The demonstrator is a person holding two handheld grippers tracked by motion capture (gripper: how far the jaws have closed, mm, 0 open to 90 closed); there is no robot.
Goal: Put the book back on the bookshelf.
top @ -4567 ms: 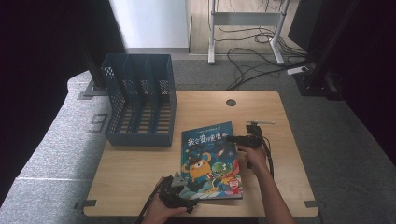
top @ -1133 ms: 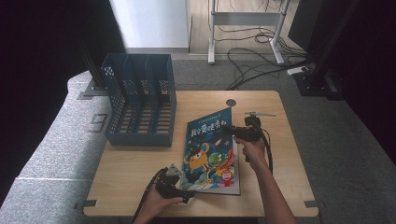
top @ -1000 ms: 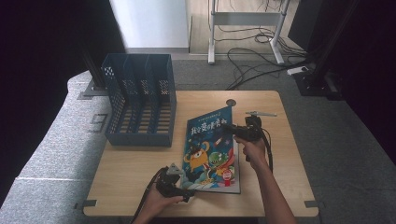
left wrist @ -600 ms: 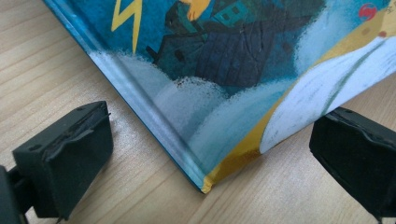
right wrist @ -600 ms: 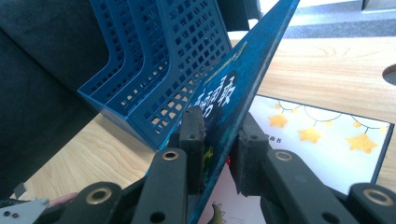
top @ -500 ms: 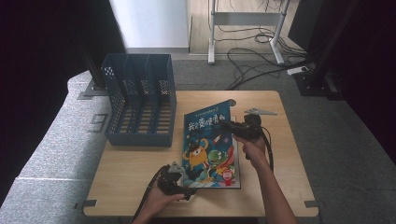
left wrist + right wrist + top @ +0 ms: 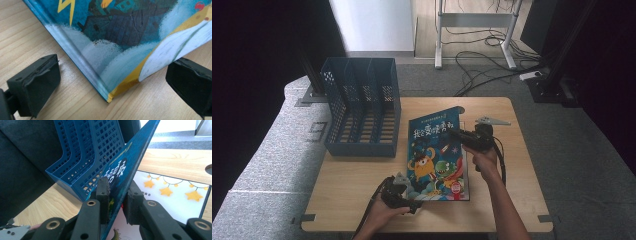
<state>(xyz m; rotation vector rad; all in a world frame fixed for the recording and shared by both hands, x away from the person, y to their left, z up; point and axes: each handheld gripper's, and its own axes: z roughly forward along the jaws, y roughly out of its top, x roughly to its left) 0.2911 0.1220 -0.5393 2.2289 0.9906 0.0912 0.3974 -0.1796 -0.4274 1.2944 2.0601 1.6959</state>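
Right tongs, clamped on the picture book's front cover, have lifted it open, while left tongs stand apart at its seven-o'clock corner on the table.

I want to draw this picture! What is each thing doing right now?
Book: front cover lifted open, white starry page showing under it.
Right gripper: jaws shut on the lifted cover.
Left gripper: jaws open, either side of the book's bottom corner, not pressing.
Blue file rack: upright, slots empty.
Table: holds everything.
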